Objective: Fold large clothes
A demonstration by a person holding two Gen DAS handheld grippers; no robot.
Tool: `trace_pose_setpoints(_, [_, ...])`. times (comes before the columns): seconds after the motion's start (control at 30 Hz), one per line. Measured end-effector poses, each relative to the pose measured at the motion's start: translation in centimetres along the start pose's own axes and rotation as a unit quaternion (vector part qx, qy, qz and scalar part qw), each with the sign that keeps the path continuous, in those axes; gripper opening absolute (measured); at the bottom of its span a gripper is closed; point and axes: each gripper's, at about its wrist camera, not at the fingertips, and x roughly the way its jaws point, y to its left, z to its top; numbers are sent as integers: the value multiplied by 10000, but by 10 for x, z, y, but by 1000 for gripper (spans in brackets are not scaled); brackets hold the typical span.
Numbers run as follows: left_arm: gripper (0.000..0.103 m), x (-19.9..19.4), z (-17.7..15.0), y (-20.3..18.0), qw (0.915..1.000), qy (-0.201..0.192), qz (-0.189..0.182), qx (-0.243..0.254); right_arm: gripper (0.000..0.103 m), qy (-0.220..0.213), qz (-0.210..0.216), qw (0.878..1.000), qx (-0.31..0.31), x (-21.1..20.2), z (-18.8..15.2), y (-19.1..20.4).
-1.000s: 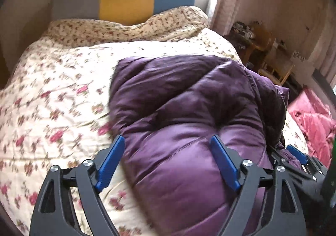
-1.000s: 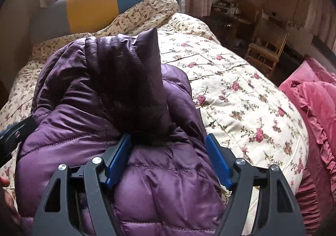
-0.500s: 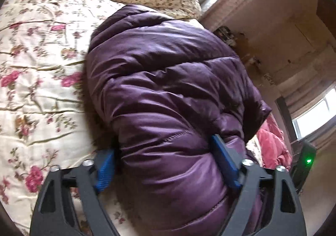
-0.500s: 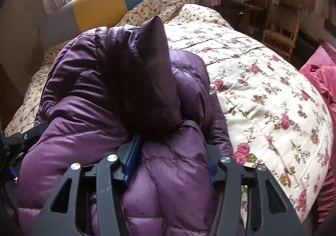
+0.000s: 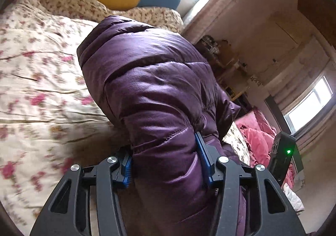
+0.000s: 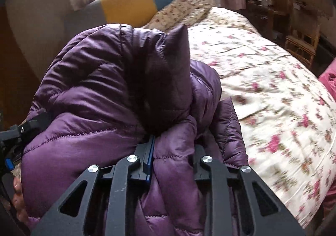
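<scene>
One purple jacket is sitting bunched up in a puffy heap on the bed, over the flowery quilt. Two grippers are working it, one per side. The left gripper is pinching a fat roll of the jacket between its two blue pads, jaws squeezing in on the padding. The right gripper is doing the same at its end, jaws clamping a thick fold, with a dark pointed flap sticking up just past it. One striped headboard is showing at the far end, and one pink blanket is lying off beside the bed.
</scene>
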Motion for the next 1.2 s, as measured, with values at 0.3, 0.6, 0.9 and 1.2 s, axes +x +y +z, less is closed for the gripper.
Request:
trace_pose_setpoints(0.3, [50, -99, -15, 31, 9977, -504, 457, -62, 20, 194, 627, 9964, -545, -12, -33, 96])
trace_pose_setpoints(0.6, [50, -190, -53, 71, 9908, -920, 921, -364, 18, 322, 847, 9810, -1716, -22, -81, 200])
trace_pose_setpoints(0.9, [50, -215, -74, 115, 9822, -817, 1532, -712, 18, 93, 199, 9526, -3034, -10, -128, 271])
trace_pose_setpoints(1.2, [57, -182, -86, 139, 9733, -700, 1957, -973, 17, -102, -47, 9490, -3150, 11, -149, 248])
